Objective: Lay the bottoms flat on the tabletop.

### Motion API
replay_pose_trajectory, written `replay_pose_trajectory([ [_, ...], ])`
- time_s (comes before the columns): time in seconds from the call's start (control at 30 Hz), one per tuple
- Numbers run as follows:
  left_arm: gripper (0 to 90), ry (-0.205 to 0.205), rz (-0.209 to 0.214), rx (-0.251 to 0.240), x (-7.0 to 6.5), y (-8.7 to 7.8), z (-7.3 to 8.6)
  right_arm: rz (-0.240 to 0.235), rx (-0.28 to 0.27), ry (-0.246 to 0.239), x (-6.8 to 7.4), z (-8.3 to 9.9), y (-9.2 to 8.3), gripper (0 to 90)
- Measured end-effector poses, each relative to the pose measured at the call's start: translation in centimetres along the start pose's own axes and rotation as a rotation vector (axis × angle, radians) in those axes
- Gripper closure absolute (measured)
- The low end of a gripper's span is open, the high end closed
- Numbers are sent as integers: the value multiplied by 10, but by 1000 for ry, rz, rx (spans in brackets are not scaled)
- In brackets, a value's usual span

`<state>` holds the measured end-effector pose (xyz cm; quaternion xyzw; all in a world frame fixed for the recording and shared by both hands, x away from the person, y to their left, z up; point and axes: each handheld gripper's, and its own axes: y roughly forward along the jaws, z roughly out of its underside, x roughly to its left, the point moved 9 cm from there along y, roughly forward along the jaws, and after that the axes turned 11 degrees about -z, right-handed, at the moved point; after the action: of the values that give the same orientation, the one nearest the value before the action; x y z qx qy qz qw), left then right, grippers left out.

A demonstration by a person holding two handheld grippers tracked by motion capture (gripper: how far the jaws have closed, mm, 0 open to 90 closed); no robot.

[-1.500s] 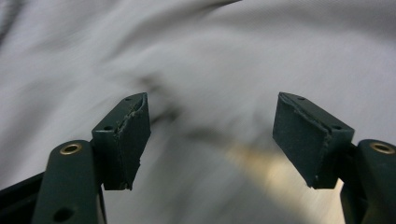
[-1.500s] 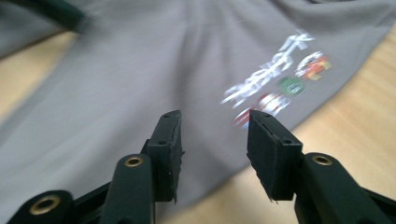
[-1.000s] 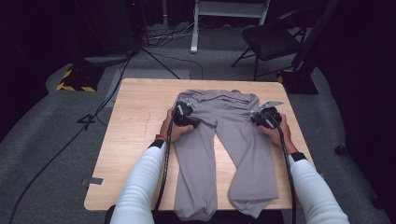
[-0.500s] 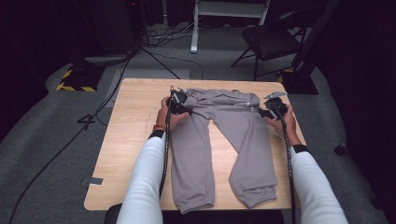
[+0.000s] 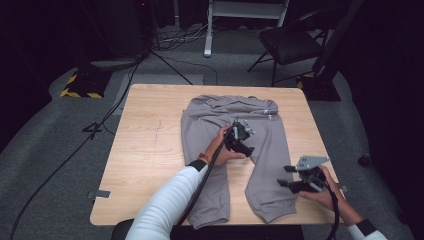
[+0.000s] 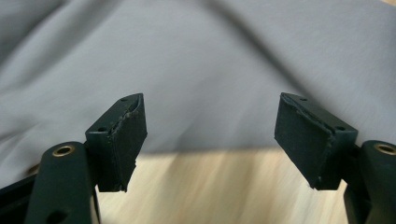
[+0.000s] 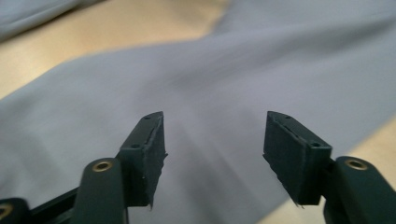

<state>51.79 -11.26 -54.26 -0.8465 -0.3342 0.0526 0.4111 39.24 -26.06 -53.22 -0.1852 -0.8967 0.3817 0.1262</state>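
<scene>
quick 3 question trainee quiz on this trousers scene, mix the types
1. True or false: the grey trousers lie flat on the wooden table.
2. Which gripper is over the crotch of the trousers? A left B right
3. Fill in: the right gripper is beside the hem of one ___.

Key:
1. True.
2. A: the left gripper, jaws open, nothing between them.
3. Leg.

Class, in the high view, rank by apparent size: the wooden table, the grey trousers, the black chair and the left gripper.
1. wooden table
2. grey trousers
3. black chair, though it stands farther off, so it looks smaller than it is
4. left gripper
</scene>
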Motion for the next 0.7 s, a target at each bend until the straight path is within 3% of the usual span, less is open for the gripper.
replay_pose_trajectory([
  [0.1,272,24,-18,43,-7,15,1,-57,15,-38,35,14,1,370],
  [0.17,274,5,-21,43,-7,20,2,-64,33,-64,50,21,2,360],
  [0.2,278,-6,-20,44,-6,20,2,-67,38,-75,55,24,2,356],
  [0.27,279,15,-25,46,-3,18,4,-67,73,-83,61,32,6,344],
  [0.3,278,34,-43,49,1,16,6,-69,63,-71,62,33,6,355],
  [0.5,277,-9,-70,71,31,7,25,-101,60,-48,76,42,2,353],
  [0.6,274,-16,-79,90,41,1,33,-100,78,-66,90,47,-3,328],
  [0.67,260,-12,-76,93,44,-4,38,-87,132,-99,104,55,-2,279],
  [0.7,255,-13,-65,85,43,-8,39,-101,135,-105,114,57,-4,318],
])
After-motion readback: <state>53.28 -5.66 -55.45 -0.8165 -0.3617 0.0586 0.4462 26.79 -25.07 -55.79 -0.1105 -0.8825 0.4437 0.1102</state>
